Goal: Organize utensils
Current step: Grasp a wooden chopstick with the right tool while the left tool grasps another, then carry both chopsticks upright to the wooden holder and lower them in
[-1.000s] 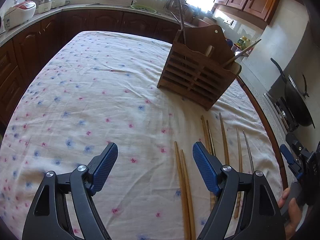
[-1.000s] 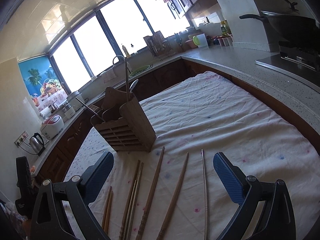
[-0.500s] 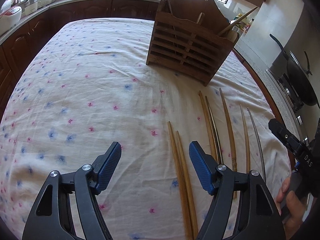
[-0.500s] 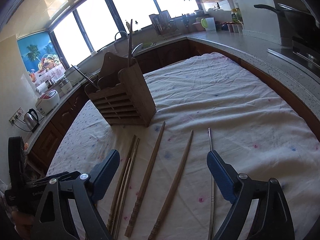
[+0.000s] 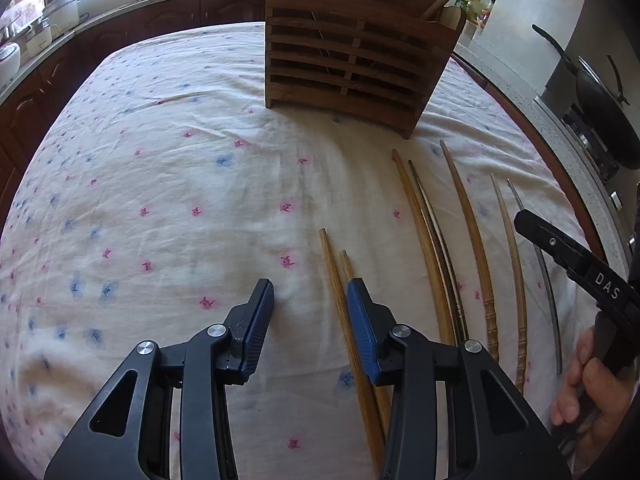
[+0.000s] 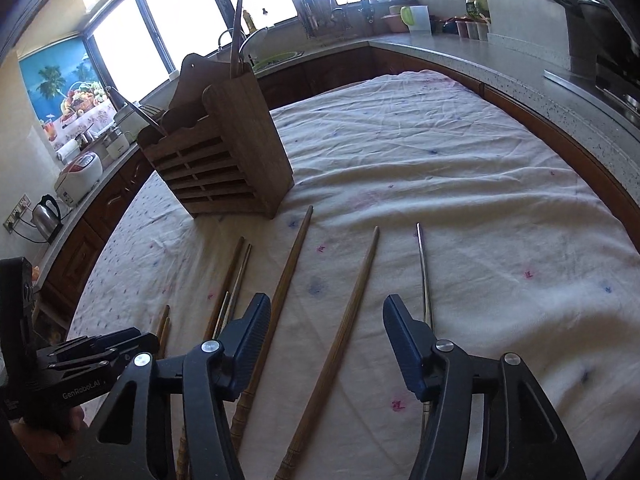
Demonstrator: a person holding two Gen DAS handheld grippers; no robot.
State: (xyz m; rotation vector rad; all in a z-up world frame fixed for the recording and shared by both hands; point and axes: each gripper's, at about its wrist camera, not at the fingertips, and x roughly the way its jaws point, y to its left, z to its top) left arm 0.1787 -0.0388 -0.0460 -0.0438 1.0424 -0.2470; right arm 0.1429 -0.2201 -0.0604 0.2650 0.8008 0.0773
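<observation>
A slatted wooden utensil holder [image 5: 356, 60] stands on the floral tablecloth [image 5: 160, 200], with a few utensils upright in it; it also shows in the right wrist view [image 6: 224, 160]. Several loose chopsticks lie in front of it. My left gripper [image 5: 310, 304] is open and low over a pair of light wooden chopsticks [image 5: 340, 300], which lie between its fingers by the right one. My right gripper [image 6: 326, 328] is open, straddling a brown chopstick [image 6: 340, 344]. Another brown chopstick [image 6: 288, 280] lies left and a metal chopstick [image 6: 422, 276] lies right of it.
A counter with a rice cooker [image 6: 80, 172] and kettle [image 6: 46, 216] runs along the left. A wok [image 5: 600, 100] sits on the stove at right. The other gripper's body [image 5: 580, 268] shows beside the right chopsticks.
Both grippers have moved forward and down toward the chopsticks. Both jaws have narrowed. The left gripper now brackets the light pair, and the right one brackets a brown chopstick.
</observation>
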